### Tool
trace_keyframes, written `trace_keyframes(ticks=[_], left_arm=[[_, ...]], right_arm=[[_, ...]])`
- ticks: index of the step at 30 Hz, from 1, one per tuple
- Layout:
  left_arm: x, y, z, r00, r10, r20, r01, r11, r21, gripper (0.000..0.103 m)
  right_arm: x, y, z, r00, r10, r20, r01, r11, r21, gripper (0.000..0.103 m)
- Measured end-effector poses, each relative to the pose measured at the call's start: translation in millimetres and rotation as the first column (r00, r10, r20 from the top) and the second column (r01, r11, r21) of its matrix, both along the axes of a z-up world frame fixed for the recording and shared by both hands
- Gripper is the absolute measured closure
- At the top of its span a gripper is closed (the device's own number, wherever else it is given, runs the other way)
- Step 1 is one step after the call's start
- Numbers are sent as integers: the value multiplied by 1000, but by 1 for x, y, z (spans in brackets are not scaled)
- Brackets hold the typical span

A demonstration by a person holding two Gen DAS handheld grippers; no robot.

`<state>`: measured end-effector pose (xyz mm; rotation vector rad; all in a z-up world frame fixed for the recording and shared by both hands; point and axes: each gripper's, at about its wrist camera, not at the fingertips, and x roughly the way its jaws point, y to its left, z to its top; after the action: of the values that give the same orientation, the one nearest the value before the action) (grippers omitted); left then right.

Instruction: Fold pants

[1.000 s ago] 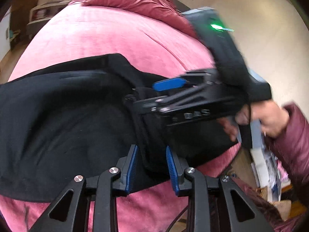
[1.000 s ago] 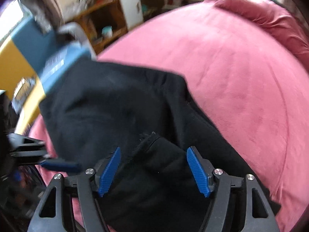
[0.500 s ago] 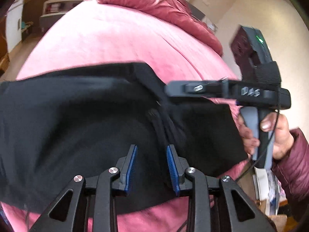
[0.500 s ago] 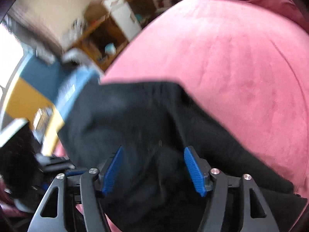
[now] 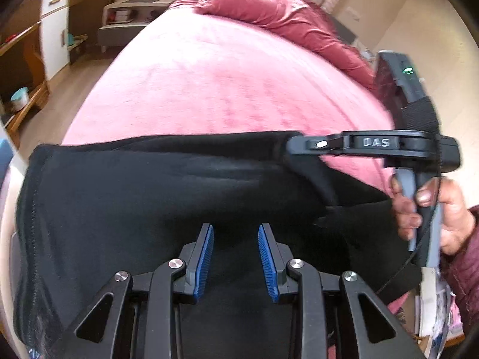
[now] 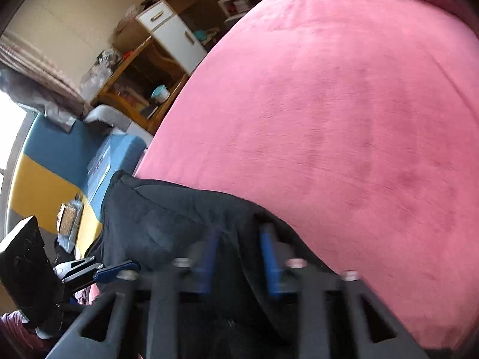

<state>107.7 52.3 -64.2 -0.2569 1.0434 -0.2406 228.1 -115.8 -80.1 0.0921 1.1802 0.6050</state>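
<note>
My right claw point(image 5: 295, 143) has just been closing, pinching the soft black pants point(image 5: 149, 203); left claw point(image 5: 235, 257) narrow, cloth between. Plush pink bed point(image 5: 224, 83) beyond.

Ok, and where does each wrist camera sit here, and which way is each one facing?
Left wrist: sits behind the left tongs, angled down over the black pants on the pink bed; shows the right tongs, a hand and a sleeve.
Right wrist: sits behind the right tongs, blurred, whose jaws have just been closing with pants cloth between them; faces down across the bed toward wooden shelves; left tongs at lower left.
Shared: pants, bed, each other's tongs.
</note>
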Motion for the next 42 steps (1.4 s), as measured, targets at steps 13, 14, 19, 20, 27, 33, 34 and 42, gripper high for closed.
trace_keyframes(ticks=[13,14,19,20,27,33,34,42], left_arm=[[-20,28,-8,998,52,-42,-52,998,23,71],[-22,33,-5,998,58,-40,-58,998,23,71],[-43,72,16,992,127,-16,-127,992,-5,70],[-47,81,21,989,147,-9,-147,989,-1,70],[-89,177,34,938,344,-26,-345,938,-34,70],[-115,227,5,863,468,-188,-500,843,-197,71],[-117,228,1,861,468,-201,-504,840,-203,71],[-114,214,-31,845,441,-301,-509,836,-204,70]], right_arm=[[6,14,-10,997,-54,61,60,993,-101,94],[4,14,-7,996,-60,62,66,993,-97,93],[-14,8,13,989,-88,120,97,993,-69,57],[-21,8,20,985,-97,144,107,992,-63,50],[-68,20,43,982,-58,178,60,998,-7,51],[-119,56,32,984,69,164,-64,997,-36,47],[-128,62,28,983,90,158,-84,995,-44,46],[-157,80,4,982,138,126,-130,989,-71,45]])
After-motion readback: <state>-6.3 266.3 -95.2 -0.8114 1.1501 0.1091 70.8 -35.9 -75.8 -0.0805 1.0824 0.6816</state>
